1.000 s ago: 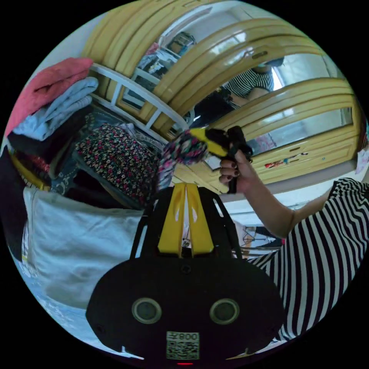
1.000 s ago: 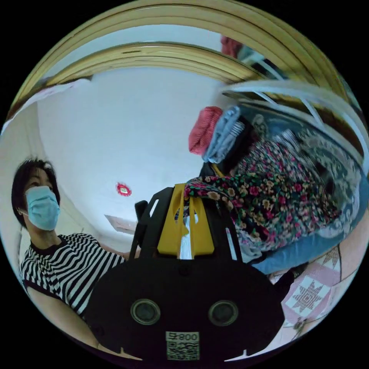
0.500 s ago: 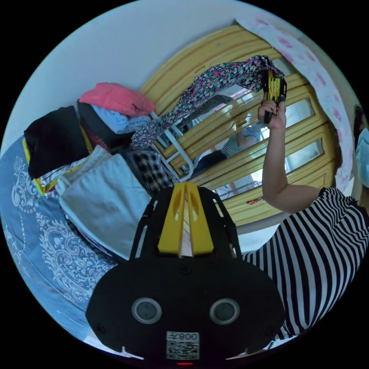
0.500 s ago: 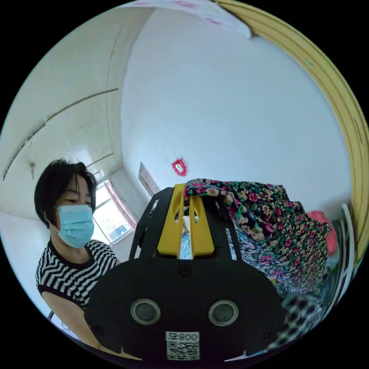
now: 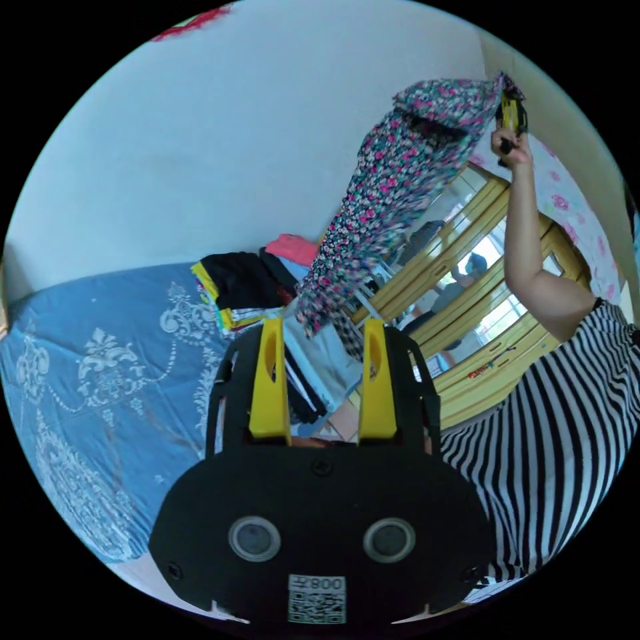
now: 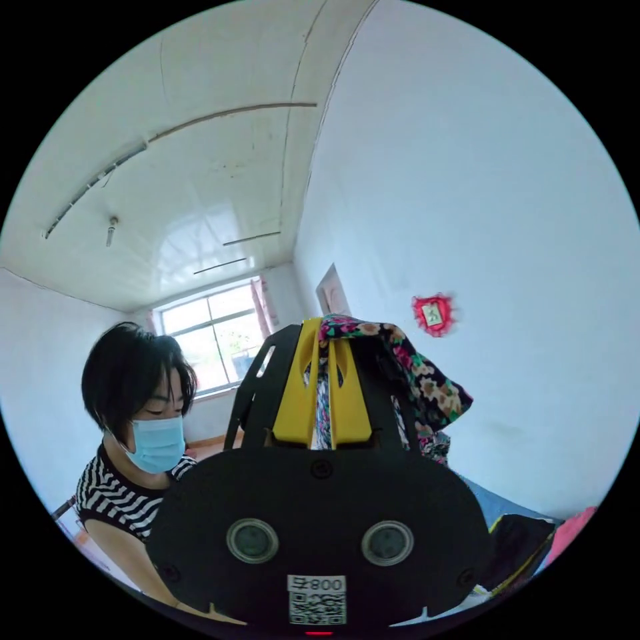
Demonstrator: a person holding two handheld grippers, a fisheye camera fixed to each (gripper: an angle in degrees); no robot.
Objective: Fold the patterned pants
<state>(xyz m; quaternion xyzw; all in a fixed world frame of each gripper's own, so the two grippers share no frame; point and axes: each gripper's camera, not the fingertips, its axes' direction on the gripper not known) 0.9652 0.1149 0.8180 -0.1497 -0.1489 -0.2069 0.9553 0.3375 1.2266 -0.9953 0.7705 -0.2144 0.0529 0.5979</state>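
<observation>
Pants [image 5: 393,193], floral on a dark ground, hang in the air from the right tool [image 5: 510,120], which the person's hand [image 5: 510,143] holds raised high in the left gripper view. Fabric is bunched at the tool tips and drops in one long loose column; its lower end is just above the far edge of the clothes pile [image 5: 250,290] on the bed [image 5: 100,373]. Whether hem touches pile: cannot tell (motion blur on the cloth).

Right gripper view: right tool [image 6: 321,347] has its yellow jaws drawn nearly together with a fold of the patterned pants [image 6: 427,390] pinched between them at the tips; the rest of the cloth spills over the right jaw and down beside the tool body. Both jaws press on the fabric.

Left tool [image 5: 321,340]: jaws spread wide apart, nothing between them. It sits low, below the hanging hem, with the cloth seen through the gap but not in contact.

Surroundings, left gripper view: blue bedspread with white scroll pattern; the pile shows black, yellow-edged, pink and pale folded items. Behind it, a yellow wooden wardrobe [image 5: 493,313] with mirrored panels. The person's striped shirt [image 5: 553,440] takes the right edge.

Right gripper view looks upward: white ceiling, window [image 6: 210,343], and a small red ornament [image 6: 433,313] on the white wall. Person wears a face mask.
</observation>
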